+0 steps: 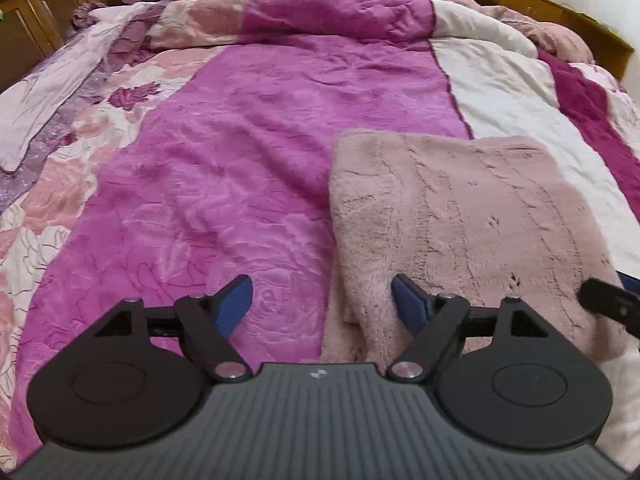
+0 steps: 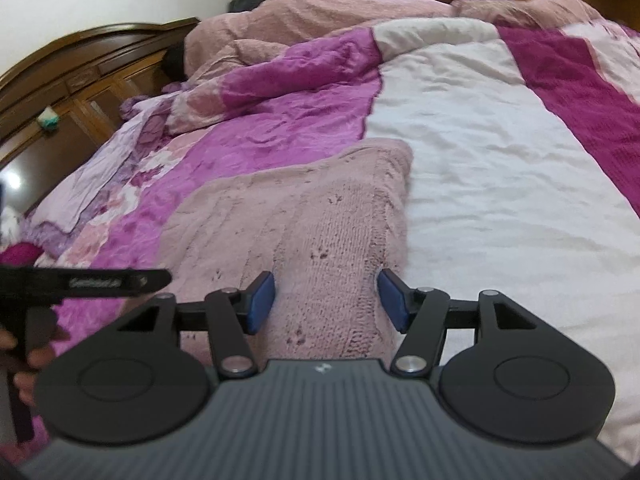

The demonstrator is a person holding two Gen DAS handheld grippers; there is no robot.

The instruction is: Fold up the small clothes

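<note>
My left gripper (image 1: 322,304) has its two blue-padded fingers (image 1: 234,304) spread wide and holds nothing: the left pad hangs over the magenta quilt, the right pad sits at the near left edge of the garment without pinching it. My right gripper (image 2: 326,300) stands about half open, its two fingers (image 2: 262,300) straddling a raised ridge of knit at the garment's near end; I cannot tell whether the pads press on it.

I count one task item: a dusty-pink knitted garment, folded into a rough rectangle (image 2: 304,208). It lies flat on the bed, half on the magenta panel and half on the white panel, its long axis running away from me toward the headboard, with the far right corner slightly curled up.

One patchwork quilt in magenta, white and floral pink (image 1: 224,136) covers the bed. One pale pink blanket (image 2: 320,12) is heaped at the far end against the brown wooden headboard (image 2: 80,56).
</note>
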